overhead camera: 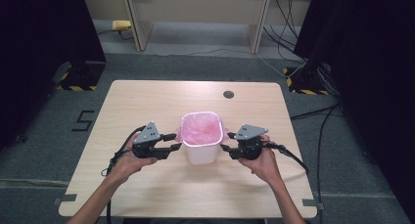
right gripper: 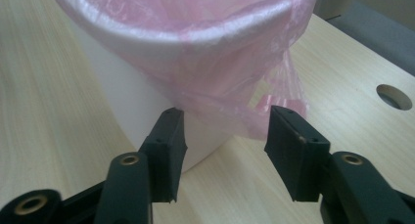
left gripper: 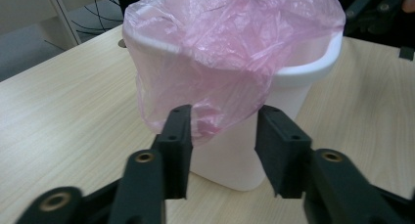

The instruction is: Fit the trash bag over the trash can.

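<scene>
A black "5" (overhead camera: 84,120) is showing on the grey floor (overhead camera: 58,111), left of the table, at the frame's middle left.

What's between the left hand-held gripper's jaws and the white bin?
The hanging edge of the pink bag, seen in the left gripper view, before the white bin; the left hand-held gripper stands open.

A thin, crinkled, glossy pink plastic liner (left gripper: 230,43) drapes over the smooth white plastic bin (left gripper: 235,155) on the matt pale wood-grain table (overhead camera: 161,99).

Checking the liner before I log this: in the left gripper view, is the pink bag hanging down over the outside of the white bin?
Yes, the pink bag drapes over the rim and down the outer wall of the white bin.
</scene>
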Demonstrator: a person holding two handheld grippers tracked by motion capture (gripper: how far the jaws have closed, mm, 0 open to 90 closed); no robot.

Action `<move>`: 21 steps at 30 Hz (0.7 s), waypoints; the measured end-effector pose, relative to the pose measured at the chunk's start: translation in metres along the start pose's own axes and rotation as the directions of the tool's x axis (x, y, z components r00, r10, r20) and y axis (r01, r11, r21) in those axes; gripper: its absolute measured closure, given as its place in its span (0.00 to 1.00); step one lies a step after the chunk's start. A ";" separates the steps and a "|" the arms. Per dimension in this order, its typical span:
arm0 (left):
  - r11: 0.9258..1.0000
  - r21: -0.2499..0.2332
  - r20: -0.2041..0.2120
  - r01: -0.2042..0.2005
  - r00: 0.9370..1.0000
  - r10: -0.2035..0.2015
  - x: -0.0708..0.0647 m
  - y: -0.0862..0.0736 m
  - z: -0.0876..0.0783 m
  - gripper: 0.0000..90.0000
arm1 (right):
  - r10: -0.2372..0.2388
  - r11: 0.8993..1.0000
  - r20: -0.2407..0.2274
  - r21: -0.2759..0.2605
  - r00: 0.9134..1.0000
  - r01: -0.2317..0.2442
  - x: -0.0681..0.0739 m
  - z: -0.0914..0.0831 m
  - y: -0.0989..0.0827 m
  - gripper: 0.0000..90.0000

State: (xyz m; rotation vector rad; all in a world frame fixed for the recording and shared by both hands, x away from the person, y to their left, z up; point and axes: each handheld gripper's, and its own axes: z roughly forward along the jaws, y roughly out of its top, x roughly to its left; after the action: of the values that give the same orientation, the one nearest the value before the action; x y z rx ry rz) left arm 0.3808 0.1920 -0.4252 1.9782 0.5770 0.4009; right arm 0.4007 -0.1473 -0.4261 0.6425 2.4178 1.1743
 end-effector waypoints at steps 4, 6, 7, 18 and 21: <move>0.999 0.013 0.004 -0.053 0.999 0.053 -0.004 0.000 0.000 0.87 | -0.042 0.999 -0.028 -0.007 0.999 0.042 0.001 0.001 0.001 0.80; 0.998 0.021 0.007 -0.066 0.998 0.066 -0.005 0.000 0.000 0.90 | -0.057 0.998 -0.044 -0.012 0.997 0.056 0.003 0.000 -0.001 0.90; 0.997 0.024 0.012 -0.076 0.997 0.075 -0.007 -0.001 -0.001 0.95 | -0.070 0.997 -0.050 -0.018 0.996 0.070 0.004 -0.001 -0.001 0.97; 0.996 0.068 0.030 -0.055 0.998 0.053 -0.010 -0.020 0.006 0.99 | -0.101 0.995 -0.069 0.007 0.993 0.101 0.014 0.002 -0.007 1.00; 0.993 0.104 0.030 -0.054 0.998 0.052 -0.010 -0.030 0.014 0.99 | -0.105 0.994 -0.072 0.023 0.992 0.107 0.017 0.004 -0.010 1.00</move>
State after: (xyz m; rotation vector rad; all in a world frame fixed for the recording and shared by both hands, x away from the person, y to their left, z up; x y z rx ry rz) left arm 0.3730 0.1875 -0.4584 2.1000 0.5390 0.3828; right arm 0.3865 -0.1410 -0.4388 0.4819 2.4972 1.1412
